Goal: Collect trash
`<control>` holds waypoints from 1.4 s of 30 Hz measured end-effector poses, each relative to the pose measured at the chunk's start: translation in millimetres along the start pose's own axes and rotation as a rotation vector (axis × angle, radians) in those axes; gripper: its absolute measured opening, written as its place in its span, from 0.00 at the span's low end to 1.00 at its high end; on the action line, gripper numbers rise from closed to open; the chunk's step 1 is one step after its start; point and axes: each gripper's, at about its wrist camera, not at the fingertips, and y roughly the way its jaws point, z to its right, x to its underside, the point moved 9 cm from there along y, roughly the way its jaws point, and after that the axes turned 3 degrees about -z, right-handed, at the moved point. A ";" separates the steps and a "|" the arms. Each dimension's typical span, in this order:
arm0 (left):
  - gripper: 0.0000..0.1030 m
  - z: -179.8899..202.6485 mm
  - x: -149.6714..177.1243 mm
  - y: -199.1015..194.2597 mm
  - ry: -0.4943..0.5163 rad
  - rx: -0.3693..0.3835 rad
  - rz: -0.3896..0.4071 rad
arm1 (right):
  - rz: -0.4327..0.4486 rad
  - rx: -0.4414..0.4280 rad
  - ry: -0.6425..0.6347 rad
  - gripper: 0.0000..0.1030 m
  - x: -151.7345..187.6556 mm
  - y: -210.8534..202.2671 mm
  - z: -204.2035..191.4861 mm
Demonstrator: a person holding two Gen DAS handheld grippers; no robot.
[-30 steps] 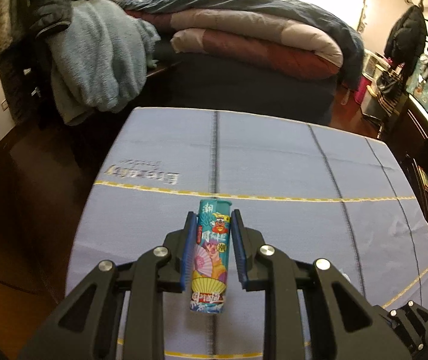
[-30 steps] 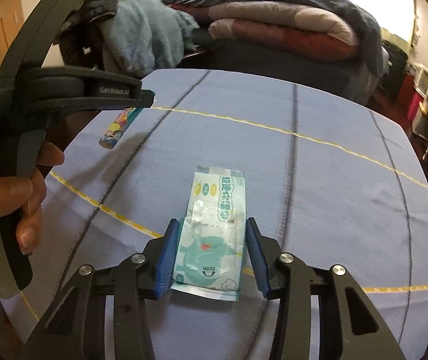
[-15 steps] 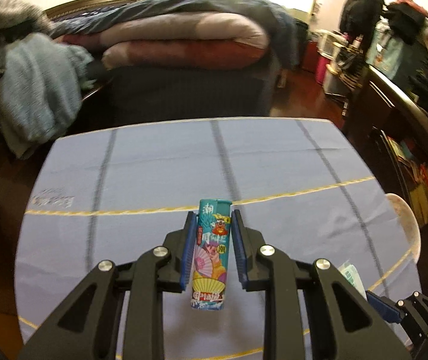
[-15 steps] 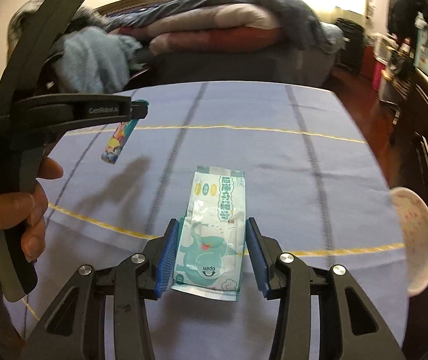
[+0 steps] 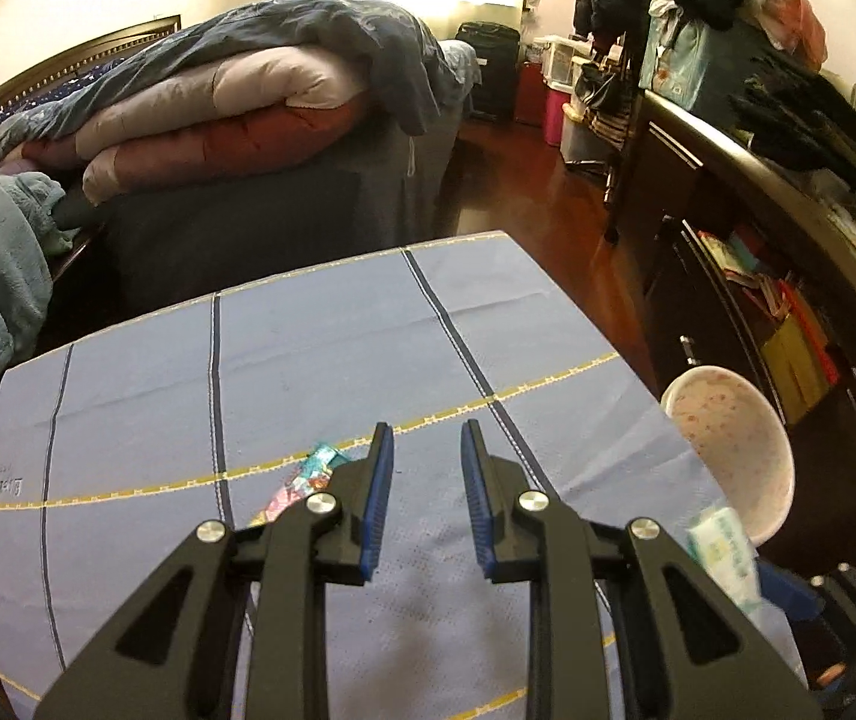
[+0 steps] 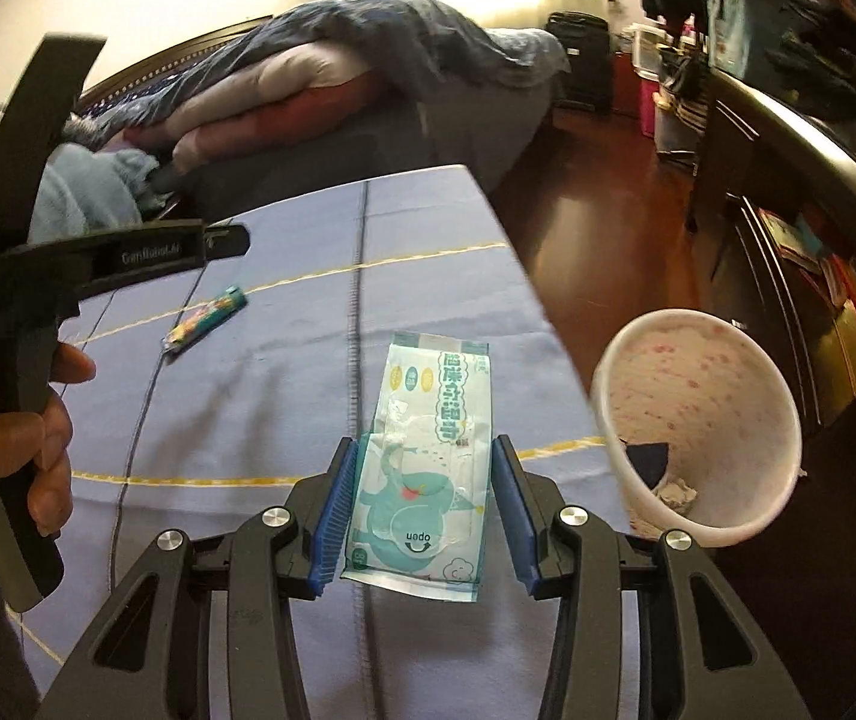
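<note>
With right tool (image 6: 422, 510) clamped on the wipes packet (image 6: 428, 450) left of the bin (image 6: 698, 420), carry over its rim before releasing; left tool (image 5: 425, 498) gaping empty, colourful wrapper (image 6: 206, 327) farther left on the bench (image 6: 284, 396).

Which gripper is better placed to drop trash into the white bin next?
Right. The right gripper holds the wipes packet beside the white bin; the left gripper is open, its colourful wrapper lying on the table.

"GenRobot.AI" on left gripper (image 6: 128, 252); "open" on wipes packet (image 6: 428, 456).
</note>
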 end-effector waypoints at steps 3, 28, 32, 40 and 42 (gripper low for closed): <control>0.30 -10.4 5.6 14.2 -0.013 -0.041 -0.036 | 0.003 -0.005 0.005 0.44 -0.8 -0.7 4.5; 0.23 -61.9 27.4 50.5 -0.032 -0.073 -0.119 | 0.004 -0.071 -0.026 0.44 1.3 -0.7 -19.1; 0.23 -63.3 27.1 41.0 -0.094 0.007 -0.088 | 0.006 -0.077 -0.024 0.44 1.6 -2.0 -20.7; 0.23 -33.1 9.2 13.1 -0.052 0.057 -0.023 | 0.018 -0.072 -0.011 0.44 -0.2 -8.1 -13.3; 0.23 -19.3 3.0 8.1 -0.033 0.075 -0.009 | 0.025 -0.066 -0.004 0.44 -0.3 -11.4 -7.2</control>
